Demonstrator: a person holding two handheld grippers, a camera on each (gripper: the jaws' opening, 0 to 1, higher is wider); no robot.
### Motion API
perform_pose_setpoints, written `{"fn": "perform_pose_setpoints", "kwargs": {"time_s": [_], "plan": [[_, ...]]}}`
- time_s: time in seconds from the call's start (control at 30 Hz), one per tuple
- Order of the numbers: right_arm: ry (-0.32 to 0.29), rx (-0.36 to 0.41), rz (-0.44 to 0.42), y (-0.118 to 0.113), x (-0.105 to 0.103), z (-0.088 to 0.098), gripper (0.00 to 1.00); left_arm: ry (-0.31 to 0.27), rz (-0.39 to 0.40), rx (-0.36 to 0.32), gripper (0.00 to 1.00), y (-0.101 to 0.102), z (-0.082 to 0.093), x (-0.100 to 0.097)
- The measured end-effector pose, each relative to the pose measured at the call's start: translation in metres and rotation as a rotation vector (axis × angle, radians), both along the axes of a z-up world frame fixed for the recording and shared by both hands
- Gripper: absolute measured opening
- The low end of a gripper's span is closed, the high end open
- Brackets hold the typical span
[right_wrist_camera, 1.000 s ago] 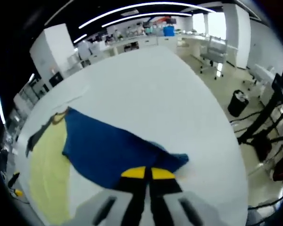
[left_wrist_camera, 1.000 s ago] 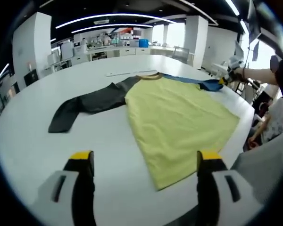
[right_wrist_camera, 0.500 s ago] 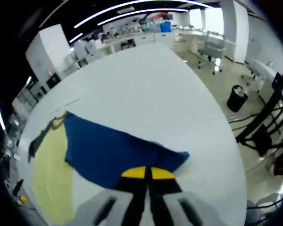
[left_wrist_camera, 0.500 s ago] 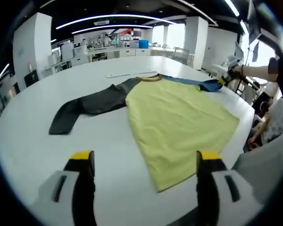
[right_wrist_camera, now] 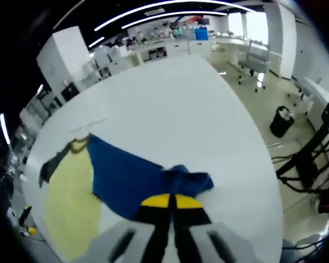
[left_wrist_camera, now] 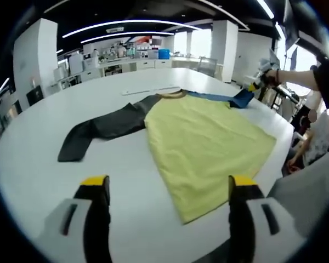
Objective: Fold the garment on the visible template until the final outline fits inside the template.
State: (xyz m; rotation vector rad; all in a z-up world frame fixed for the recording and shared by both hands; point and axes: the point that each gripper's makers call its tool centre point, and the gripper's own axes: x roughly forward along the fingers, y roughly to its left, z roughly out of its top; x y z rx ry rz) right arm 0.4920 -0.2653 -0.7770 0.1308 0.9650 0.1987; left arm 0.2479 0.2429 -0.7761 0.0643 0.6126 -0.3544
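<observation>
Left gripper view: the garment point(left_wrist_camera: 208, 142) is spread flat on the white worktop point(left_wrist_camera: 38, 164), grey sleeve point(left_wrist_camera: 104, 127) outstretched; the left hand-held gripper point(left_wrist_camera: 167, 189) hangs released above the hem. The right hand-held gripper point(left_wrist_camera: 256, 86) is seen lifting the far sleeve.

Right gripper view: the right hand-held gripper point(right_wrist_camera: 168, 201) is clenched on the blue sleeve point(right_wrist_camera: 137, 178). The sleeve is best carried inward across the yellow body point(right_wrist_camera: 71, 203) and laid smooth, without dragging. No writing is legible; no template outline can be made out.
</observation>
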Motion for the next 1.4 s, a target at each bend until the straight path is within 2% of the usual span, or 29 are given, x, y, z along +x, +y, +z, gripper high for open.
{"fn": "perform_pose_setpoints", "kwargs": {"time_s": [0.5,0.83,1.4], "plan": [[-0.017,-0.017,0.083,0.033,0.029,0.024,0.0,-0.018,-0.025,-0.016,0.94,0.005,0.017,0.002],[-0.04,-0.023,0.14,0.076,0.032,0.043,0.0,-0.029,-0.034,-0.032,0.97,0.003,0.022,-0.002],[-0.038,-0.032,0.222,0.141,0.041,0.048,0.0,-0.031,-0.018,-0.046,0.97,0.002,0.021,-0.008]]}}
